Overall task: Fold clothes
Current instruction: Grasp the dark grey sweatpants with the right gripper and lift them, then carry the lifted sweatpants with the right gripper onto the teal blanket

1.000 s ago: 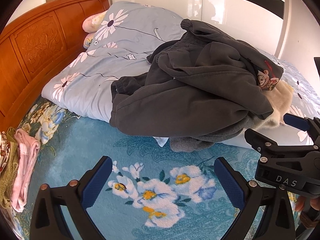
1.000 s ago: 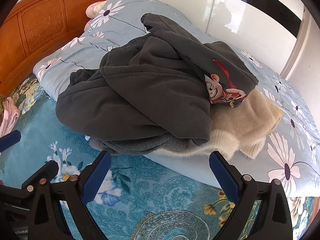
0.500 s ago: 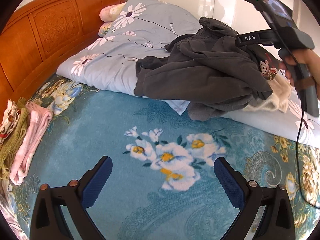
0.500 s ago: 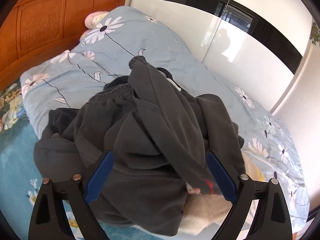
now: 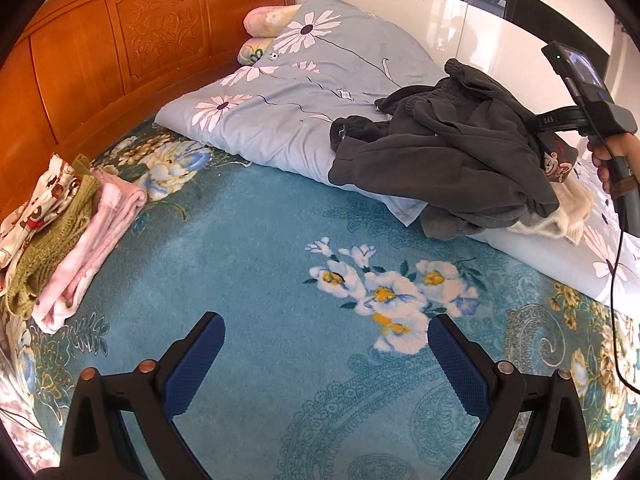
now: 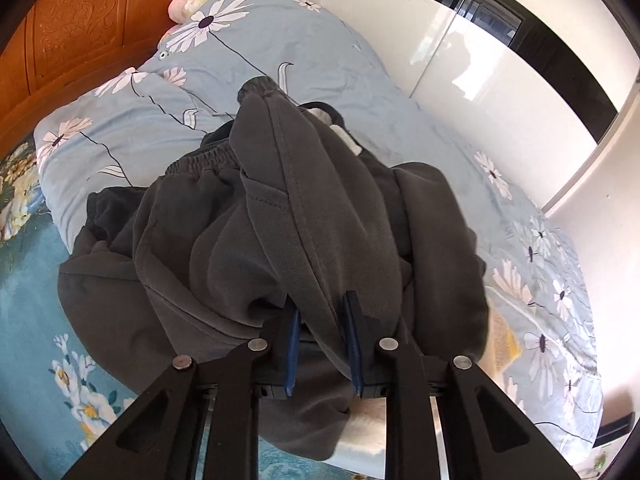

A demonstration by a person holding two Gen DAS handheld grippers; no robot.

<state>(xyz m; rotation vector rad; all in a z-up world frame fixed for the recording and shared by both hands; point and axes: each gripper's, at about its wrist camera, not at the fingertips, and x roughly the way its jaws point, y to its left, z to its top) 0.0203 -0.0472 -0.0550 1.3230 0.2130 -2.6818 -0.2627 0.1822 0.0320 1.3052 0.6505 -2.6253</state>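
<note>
A heap of dark grey clothes [image 5: 444, 160] lies on the edge of a light blue flowered quilt [image 5: 288, 92]. A cream fuzzy garment [image 5: 560, 216] lies under the heap. My right gripper [image 6: 320, 320] is shut on a fold of the top dark grey garment [image 6: 296, 208]; in the left wrist view its body [image 5: 580, 92] reaches into the heap from the right. My left gripper [image 5: 324, 356] is open and empty above the blue flowered blanket [image 5: 256, 264], well short of the heap.
A stack of folded clothes, pink [image 5: 92, 248], green and patterned, lies at the left. A carved wooden headboard [image 5: 120, 52] stands behind. Pillows [image 5: 264, 24] lie at the head. White wardrobe doors [image 6: 480, 68] run along the far side.
My right gripper has gone forward onto the dark heap and shut on a fold of the top garment. My left gripper has drawn back from the heap, still open.
</note>
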